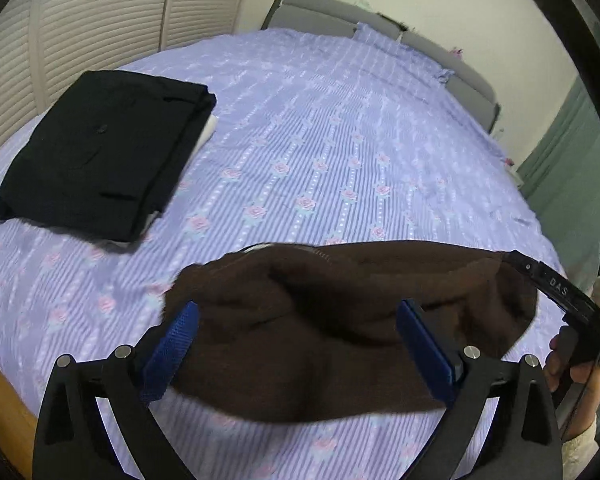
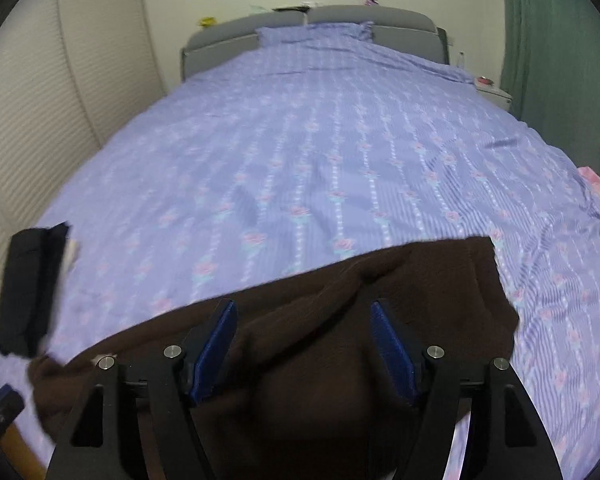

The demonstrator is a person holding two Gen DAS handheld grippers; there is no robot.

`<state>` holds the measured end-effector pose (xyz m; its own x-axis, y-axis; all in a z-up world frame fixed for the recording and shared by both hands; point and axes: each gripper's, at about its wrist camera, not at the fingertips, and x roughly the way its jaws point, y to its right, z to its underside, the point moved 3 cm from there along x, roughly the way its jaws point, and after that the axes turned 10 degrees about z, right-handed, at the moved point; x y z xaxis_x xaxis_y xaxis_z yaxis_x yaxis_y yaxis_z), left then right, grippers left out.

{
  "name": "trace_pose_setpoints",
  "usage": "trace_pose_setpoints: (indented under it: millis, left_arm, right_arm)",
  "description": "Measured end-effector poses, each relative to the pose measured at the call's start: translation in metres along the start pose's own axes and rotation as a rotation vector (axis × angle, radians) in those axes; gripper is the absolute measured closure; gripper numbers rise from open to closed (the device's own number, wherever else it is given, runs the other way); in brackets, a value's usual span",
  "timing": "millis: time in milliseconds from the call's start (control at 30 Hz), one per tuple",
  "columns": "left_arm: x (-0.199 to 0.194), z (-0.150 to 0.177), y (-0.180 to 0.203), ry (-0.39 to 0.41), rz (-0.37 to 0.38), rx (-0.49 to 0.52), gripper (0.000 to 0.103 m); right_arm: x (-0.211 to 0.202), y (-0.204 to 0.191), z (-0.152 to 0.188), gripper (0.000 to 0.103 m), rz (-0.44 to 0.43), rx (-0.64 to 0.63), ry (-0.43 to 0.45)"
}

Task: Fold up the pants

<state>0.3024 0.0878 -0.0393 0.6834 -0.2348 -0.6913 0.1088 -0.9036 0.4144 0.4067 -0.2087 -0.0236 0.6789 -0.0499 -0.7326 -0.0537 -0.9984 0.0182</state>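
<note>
Both grippers, left gripper (image 1: 296, 344) and right gripper (image 2: 304, 344), are hovering with jaws spread wide over the bunched, fuzzy brown pants (image 1: 340, 320) lying on the bed's (image 1: 340, 128) near edge.

A home bedroom, shown by a wide bed (image 2: 308, 152) spread with a lilac striped sheet printed with pink roses and backed by a grey padded headboard (image 2: 340, 20) against a cream wall. Cream louvred wardrobe doors (image 1: 112, 12) along one side, a green curtain (image 2: 556, 48) on the other, small trinkets perched above the headboard. Folded black pants (image 1: 100, 152) stacked on the sheet near the edge.
</note>
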Motion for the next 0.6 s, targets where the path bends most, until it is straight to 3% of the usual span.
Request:
trace_pose_setpoints:
  millis: [200, 267, 433, 600]
  left_arm:
    - [-0.041, 0.01, -0.028, 0.091, -0.036, 0.314, 0.003]
    - [-0.044, 0.008, -0.044, 0.077, 0.025, 0.377, 0.003]
    - [-0.031, -0.009, -0.079, 0.013, 0.208, 0.363, 0.005]
    - [0.001, -0.02, -0.088, -0.059, 0.346, 0.367, 0.005]
  right_arm:
    - [-0.065, -0.044, 0.042, 0.033, -0.097, -0.098, 0.114]
    - [-0.073, -0.064, 0.055, 0.033, -0.101, -0.139, 0.132]
    - [-0.072, -0.117, 0.087, 0.033, -0.118, -0.244, 0.106]
    - [-0.054, -0.141, 0.1, 0.033, -0.112, -0.242, 0.057]
